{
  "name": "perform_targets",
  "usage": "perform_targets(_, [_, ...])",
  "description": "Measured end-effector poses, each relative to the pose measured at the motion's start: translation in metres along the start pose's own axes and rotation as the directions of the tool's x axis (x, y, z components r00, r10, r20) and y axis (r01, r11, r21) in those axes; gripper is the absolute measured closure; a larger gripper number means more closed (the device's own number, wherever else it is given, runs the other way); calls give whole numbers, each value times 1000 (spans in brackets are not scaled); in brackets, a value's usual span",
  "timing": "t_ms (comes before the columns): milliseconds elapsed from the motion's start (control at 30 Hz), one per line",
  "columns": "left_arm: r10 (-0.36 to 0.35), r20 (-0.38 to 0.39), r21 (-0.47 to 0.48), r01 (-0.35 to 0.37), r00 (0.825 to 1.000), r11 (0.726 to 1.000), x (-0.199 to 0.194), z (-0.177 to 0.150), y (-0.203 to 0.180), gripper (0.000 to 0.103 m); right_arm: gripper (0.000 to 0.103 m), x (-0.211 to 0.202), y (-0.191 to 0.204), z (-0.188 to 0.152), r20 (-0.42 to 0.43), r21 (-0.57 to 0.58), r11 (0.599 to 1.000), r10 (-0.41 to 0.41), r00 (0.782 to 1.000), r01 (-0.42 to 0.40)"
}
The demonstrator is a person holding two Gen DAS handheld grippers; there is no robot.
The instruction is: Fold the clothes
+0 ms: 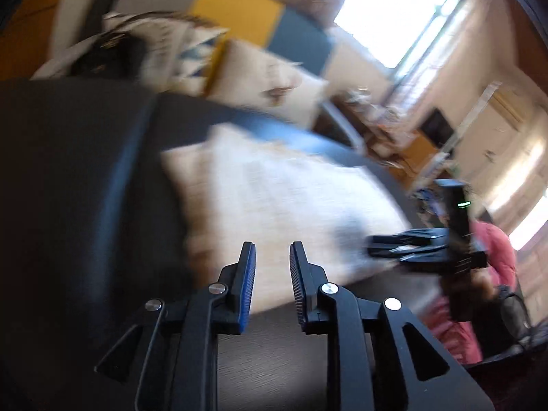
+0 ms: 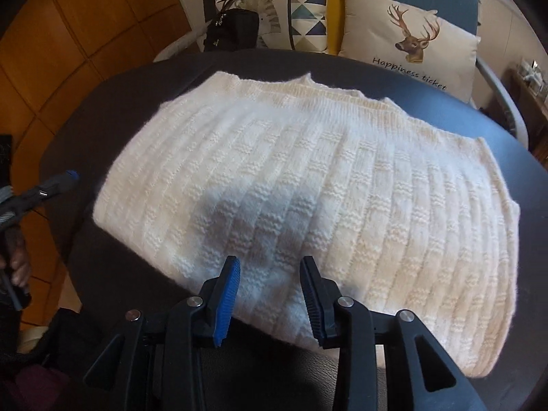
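A cream knitted sweater (image 2: 308, 185) lies folded on a round dark table (image 2: 113, 274). It also shows, blurred, in the left wrist view (image 1: 274, 188). My right gripper (image 2: 270, 263) is open and empty, hovering over the sweater's near edge. My left gripper (image 1: 272, 248) is open and empty, above the sweater's near edge in its own blurred view. It also shows at the left edge of the right wrist view (image 2: 51, 185), beside the table. The right gripper appears in the left wrist view (image 1: 387, 243) over the sweater's right side.
Behind the table stands a chair with a deer-print cushion (image 2: 411, 37), a triangle-pattern cushion (image 2: 304, 17) and a black bag (image 2: 233, 29). Orange wood flooring (image 2: 51, 68) lies to the left. A person in pink (image 1: 479, 274) is at the right of the left wrist view.
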State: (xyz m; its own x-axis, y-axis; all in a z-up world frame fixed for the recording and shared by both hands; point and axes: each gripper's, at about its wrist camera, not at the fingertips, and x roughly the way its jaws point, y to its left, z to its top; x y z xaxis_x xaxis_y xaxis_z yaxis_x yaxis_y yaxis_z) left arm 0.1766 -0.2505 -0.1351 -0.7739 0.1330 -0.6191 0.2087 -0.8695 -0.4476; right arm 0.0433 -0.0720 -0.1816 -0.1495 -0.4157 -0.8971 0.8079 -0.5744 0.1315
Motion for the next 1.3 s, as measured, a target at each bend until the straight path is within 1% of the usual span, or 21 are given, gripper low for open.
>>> perform_targets(33, [-19,-18,38,20,1000,999,13,3,-13,81,67,1,0,-3,-7,-8,1000,-18,1000,18])
perform_targets(100, [-32,-70,88,38,997,995,45,6,-32,81,67,4,-1,-9,-18,-10,999,-37,999,37])
perform_targets(133, [-14,-113,104,26,993,994,61,3,-35,81,67,6,-3,-13,-20,-3,999,-47,999,47])
perform_targets(167, [34,-172,118,-14,984,993,80,-2,-36,81,67,7,-5,-16,-22,4,998,-56,998,56])
perform_targets(200, [77,-229,134,-47,970,990,97,-7,-37,81,66,9,-8,-20,-27,18,998,-56,998,57])
perform_targets(233, [99,-260,150,-61,960,987,105,-14,-35,81,66,12,-12,-23,-29,30,998,-45,999,46])
perform_targets(300, [106,-223,183,-65,969,981,100,-23,-36,81,66,15,-18,-23,-17,32,999,-26,1000,26])
perform_targets(367, [89,-219,165,-53,972,985,92,-20,-33,81,66,14,-21,-20,-32,35,999,-3,999,4])
perform_targets(433, [32,-165,91,-17,986,996,75,-8,-22,81,66,9,-28,-10,-25,58,998,32,999,-31])
perform_targets(500, [20,-92,41,-16,996,999,62,9,-9,81,66,-3,-37,7,39,90,994,63,997,-67])
perform_targets(600, [99,-28,-50,-100,995,994,59,31,18,81,66,-7,-37,38,91,80,994,63,994,-70])
perform_targets(667, [158,-21,-118,-159,987,980,59,39,42,81,66,0,-34,53,94,53,998,38,995,-43])
perform_targets(733, [155,-9,-170,-155,988,973,54,43,62,81,65,18,-33,59,44,44,999,-7,999,5])
perform_targets(767, [162,-7,-171,-161,987,972,54,49,70,81,65,25,-35,61,36,49,999,-6,999,4])
perform_targets(800, [169,-5,-172,-167,986,971,53,54,77,81,62,31,-36,62,27,53,999,-5,1000,3])
perform_targets(833, [173,-6,-170,-171,985,970,53,60,83,81,60,38,-38,63,18,57,998,-3,1000,2])
perform_targets(900, [145,-32,-141,-148,989,979,61,69,85,81,60,44,-40,64,17,50,999,3,1000,-4])
perform_targets(1000, [118,-98,-84,-126,988,988,81,73,79,80,59,46,-44,63,40,52,998,22,999,-24])
perform_targets(1100, [69,-168,-87,-85,983,993,98,73,83,79,59,43,-47,59,57,46,998,29,998,-31])
perform_targets(1167, [48,-197,-105,-70,979,992,105,74,86,77,59,41,-46,57,62,40,999,26,998,-28])
perform_targets(1300, [-8,-207,-172,-29,978,985,105,76,97,77,59,35,-39,55,55,16,1000,13,998,-14])
